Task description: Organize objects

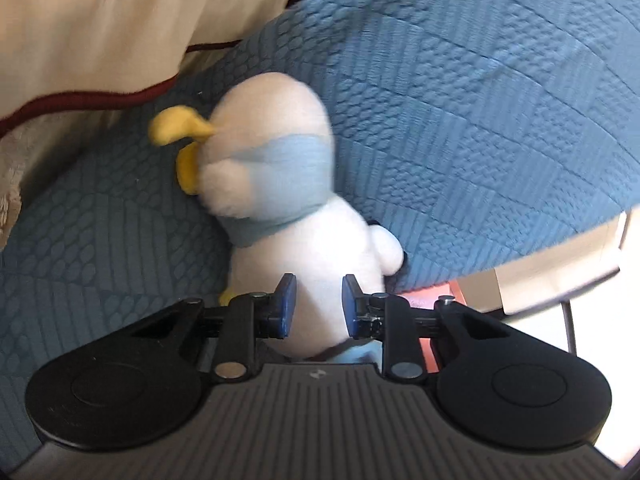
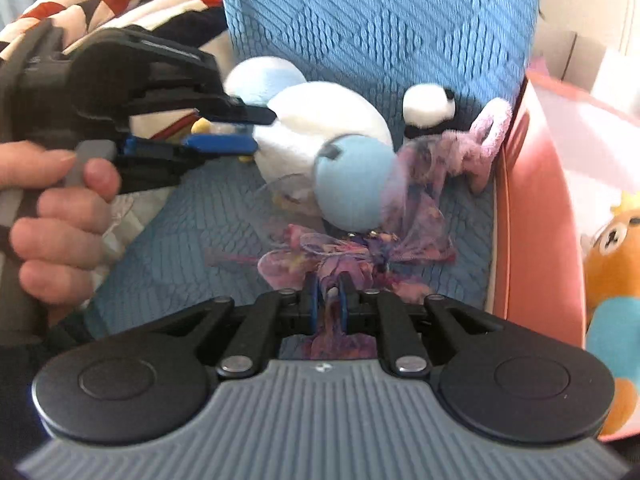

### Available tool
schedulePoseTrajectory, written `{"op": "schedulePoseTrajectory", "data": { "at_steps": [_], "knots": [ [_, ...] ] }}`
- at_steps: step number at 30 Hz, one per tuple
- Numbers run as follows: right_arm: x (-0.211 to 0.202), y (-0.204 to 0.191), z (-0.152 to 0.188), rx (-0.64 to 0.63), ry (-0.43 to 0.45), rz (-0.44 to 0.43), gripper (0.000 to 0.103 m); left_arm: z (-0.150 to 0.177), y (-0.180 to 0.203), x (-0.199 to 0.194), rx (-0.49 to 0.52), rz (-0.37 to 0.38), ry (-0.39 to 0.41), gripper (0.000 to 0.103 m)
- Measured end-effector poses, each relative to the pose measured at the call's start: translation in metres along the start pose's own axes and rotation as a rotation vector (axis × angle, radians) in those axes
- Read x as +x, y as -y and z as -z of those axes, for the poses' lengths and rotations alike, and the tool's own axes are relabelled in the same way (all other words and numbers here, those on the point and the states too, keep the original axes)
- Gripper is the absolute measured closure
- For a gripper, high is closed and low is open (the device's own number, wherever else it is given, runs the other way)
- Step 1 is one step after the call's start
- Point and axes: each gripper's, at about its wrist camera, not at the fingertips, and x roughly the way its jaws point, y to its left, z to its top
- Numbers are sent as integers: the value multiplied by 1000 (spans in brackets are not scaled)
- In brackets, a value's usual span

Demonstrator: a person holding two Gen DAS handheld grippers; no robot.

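Observation:
A white plush duck (image 1: pixel 276 152) with a yellow beak and a pale blue scarf lies on the blue quilted cover (image 1: pixel 460 120). My left gripper (image 1: pixel 319 304) is shut on its soft body, a blue pad pressing on each side. The right wrist view shows that same gripper (image 2: pixel 260 130) from the side, gripping the duck (image 2: pixel 320 120), with a person's hand (image 2: pixel 60 208) on its handle. My right gripper (image 2: pixel 329 300) is shut on a sheer purple and pink fabric bow (image 2: pixel 344 252), which trails forward over the cover toward the duck's pale blue foot (image 2: pixel 352 184).
A small black and white panda plush (image 2: pixel 430 110) and a fuzzy pink piece (image 2: pixel 488 136) lie at the back of the cover. A pink bin (image 2: pixel 536 240) stands to the right with an orange plush toy (image 2: pixel 616 264) inside. A cream blanket (image 1: pixel 100 32) with a dark red edge lies to the left.

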Motion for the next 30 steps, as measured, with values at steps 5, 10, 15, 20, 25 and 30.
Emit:
{"op": "schedulePoseTrajectory", "data": {
  "at_steps": [5, 10, 15, 20, 25, 30],
  "knots": [
    [10, 13, 2, 88, -9, -26, 74, -4, 3, 16, -5, -13, -30, 42],
    [21, 20, 1, 115, 1, -30, 30, -10, -5, 19, -81, -88, -17, 12],
    [42, 22, -4, 77, 4, 5, 18, -16, -18, 29, -198, -49, -31, 9],
    [66, 23, 0, 57, -72, 0, 17, -15, -19, 44, -216, -38, -48, 8],
    [79, 26, 4, 71, -117, 45, 17, -15, -18, 55, -206, -61, -50, 4],
    [81, 30, 3, 91, -108, 53, 16, -17, -16, 62, -204, -52, -40, 4]
  ]
}}
